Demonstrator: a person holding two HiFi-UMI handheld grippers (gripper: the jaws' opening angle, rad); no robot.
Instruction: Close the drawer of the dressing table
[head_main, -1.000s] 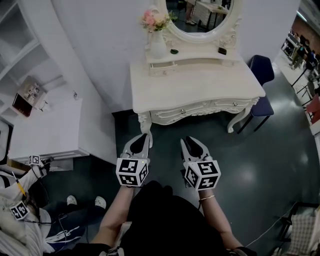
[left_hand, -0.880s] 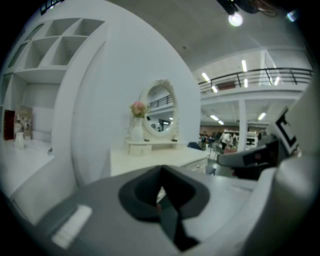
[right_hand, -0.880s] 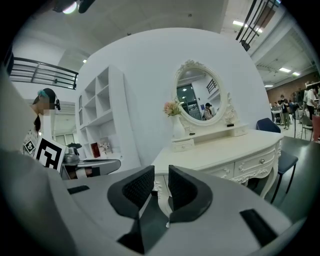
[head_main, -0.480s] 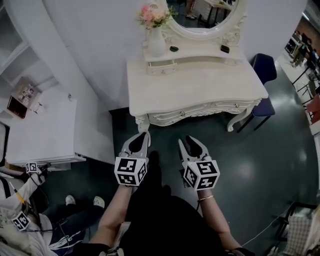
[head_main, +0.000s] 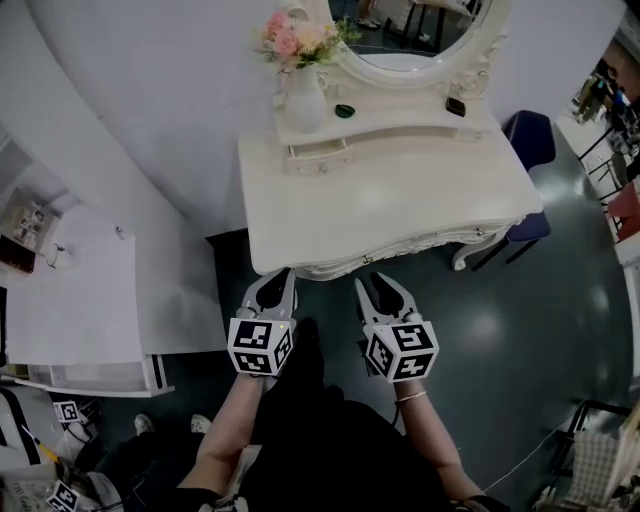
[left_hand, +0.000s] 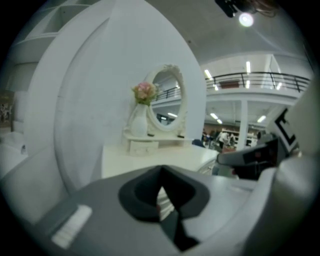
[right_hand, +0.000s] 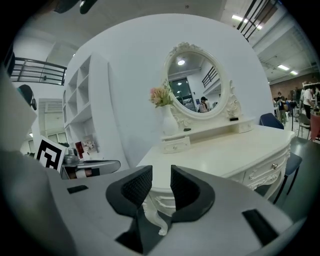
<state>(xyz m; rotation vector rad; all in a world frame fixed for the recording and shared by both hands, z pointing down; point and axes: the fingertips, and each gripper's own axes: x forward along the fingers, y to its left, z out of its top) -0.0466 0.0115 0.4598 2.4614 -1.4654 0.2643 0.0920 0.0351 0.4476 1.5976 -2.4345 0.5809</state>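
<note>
Dressing table (head_main: 400, 190) nearer | drawer (head_main: 318, 155) ajar | vase (head_main: 303, 100): flowers (head_main: 290, 35) | left tool (head_main: 283, 275) closed | right tool (head_main: 377, 283) just opened, empty

No legible text, label, number or sign anywhere.

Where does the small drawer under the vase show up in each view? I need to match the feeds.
Head view: the small drawer is at top centre, at the left end of the raised shelf, sticking out slightly.
Left gripper view: centre-left, just above the jaws.
Right gripper view: centre, above the jaws.
Shared landmark: the white vase of pink flowers stands on the shelf just over it.
</note>
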